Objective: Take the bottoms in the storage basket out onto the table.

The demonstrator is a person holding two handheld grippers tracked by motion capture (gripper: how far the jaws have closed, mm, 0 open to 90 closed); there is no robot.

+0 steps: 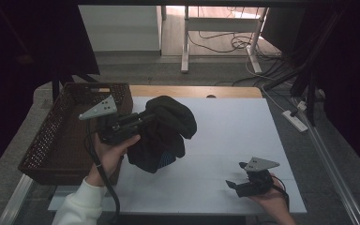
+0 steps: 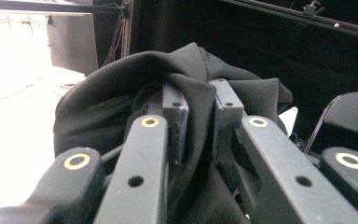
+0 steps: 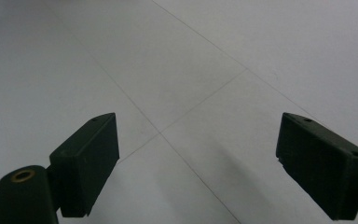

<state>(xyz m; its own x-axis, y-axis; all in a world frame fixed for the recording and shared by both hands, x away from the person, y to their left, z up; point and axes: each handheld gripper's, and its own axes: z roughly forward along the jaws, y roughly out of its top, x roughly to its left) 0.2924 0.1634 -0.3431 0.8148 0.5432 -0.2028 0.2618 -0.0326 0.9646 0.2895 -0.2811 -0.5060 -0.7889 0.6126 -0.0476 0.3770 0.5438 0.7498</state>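
Your left gripper (image 2: 200,121) pinches one fold of black garment (image 1: 161,133) near the table's left edge; it may snag the basket (image 1: 51,140) rim. Right gripper (image 1: 238,183) spread, empty.

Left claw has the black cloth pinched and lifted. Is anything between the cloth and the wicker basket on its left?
Nothing visible. The black cloth hangs from the left claw just right of the wicker basket, whose near wall is the only thing to pass over. The basket's visible inside looks bare. The right claw rests open on the white table, well clear.
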